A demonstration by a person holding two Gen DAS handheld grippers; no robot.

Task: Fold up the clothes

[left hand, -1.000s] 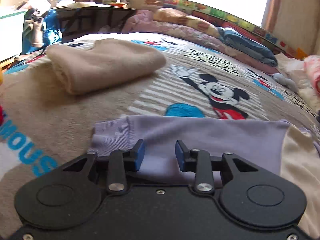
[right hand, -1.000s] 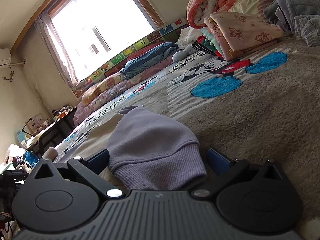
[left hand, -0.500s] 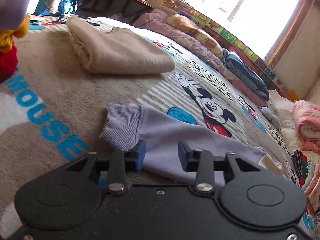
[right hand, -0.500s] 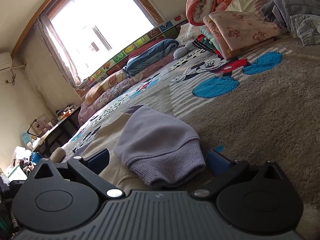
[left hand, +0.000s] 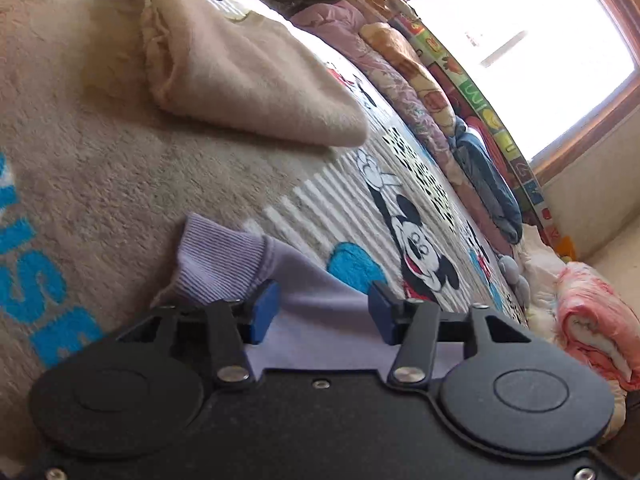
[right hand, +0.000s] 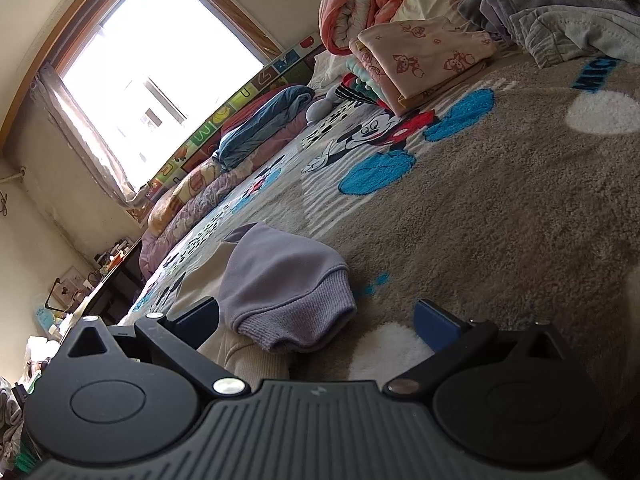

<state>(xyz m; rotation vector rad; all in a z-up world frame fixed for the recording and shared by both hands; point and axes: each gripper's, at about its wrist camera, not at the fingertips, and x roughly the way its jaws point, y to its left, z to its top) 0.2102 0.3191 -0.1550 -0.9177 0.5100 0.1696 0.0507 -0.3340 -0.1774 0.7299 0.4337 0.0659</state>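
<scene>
A lavender sweatshirt lies on the Mickey Mouse blanket (left hand: 100,168). In the left wrist view one sleeve (left hand: 312,292) with a ribbed cuff (left hand: 216,268) lies under my left gripper (left hand: 324,312), which is open with the sleeve between its blue pads. In the right wrist view the other sleeve (right hand: 276,276) with its ribbed cuff (right hand: 296,320) rests on the cream body of the garment (right hand: 200,284). My right gripper (right hand: 320,324) is open wide, with the cuff between its fingers and nearer the left one.
A folded beige sweater (left hand: 240,76) lies ahead on the left. Folded quilts (left hand: 472,160) line the window side. A pink rolled blanket (left hand: 596,320) is at the right. A pile of folded clothes (right hand: 424,56) and grey garments (right hand: 560,12) stands at the far right.
My left gripper has tilted and shifted toward the sleeve's cuff, and its fingers have opened wider. My right gripper has drawn back a little, so the cuff lies farther from it and toward its left finger.
</scene>
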